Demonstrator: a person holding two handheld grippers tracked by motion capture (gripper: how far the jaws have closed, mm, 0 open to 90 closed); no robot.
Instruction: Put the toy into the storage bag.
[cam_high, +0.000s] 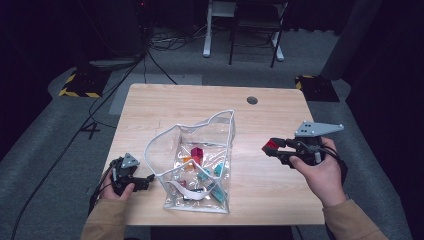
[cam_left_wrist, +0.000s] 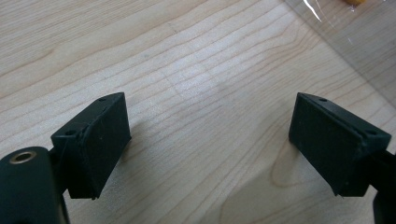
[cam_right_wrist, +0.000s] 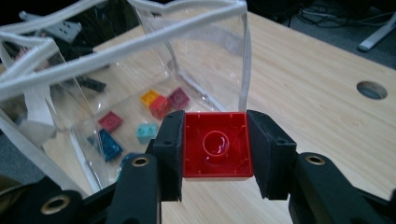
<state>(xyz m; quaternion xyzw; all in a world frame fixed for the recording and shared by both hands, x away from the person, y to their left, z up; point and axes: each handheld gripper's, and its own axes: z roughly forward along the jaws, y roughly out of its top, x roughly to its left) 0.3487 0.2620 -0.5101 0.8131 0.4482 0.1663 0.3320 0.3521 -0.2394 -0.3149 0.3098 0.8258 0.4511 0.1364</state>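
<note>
red square plastic building brick (cam_right_wrist: 216, 145) clamped between right gripper (cam_right_wrist: 215, 154) pads, right of clear plastic bag with white trim (cam_high: 200, 165), above table | hollow underside faces the gripper camera, no long axis | left gripper (cam_left_wrist: 210, 140) wide open, empty, left of bag | light wooden table (cam_high: 280, 190), grey floor, dark room

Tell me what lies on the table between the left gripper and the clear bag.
Nothing: in the high view, only bare wooden table separates the open left gripper from the clear bag. The left gripper view shows the same bare wood ahead of its jaws.
</note>
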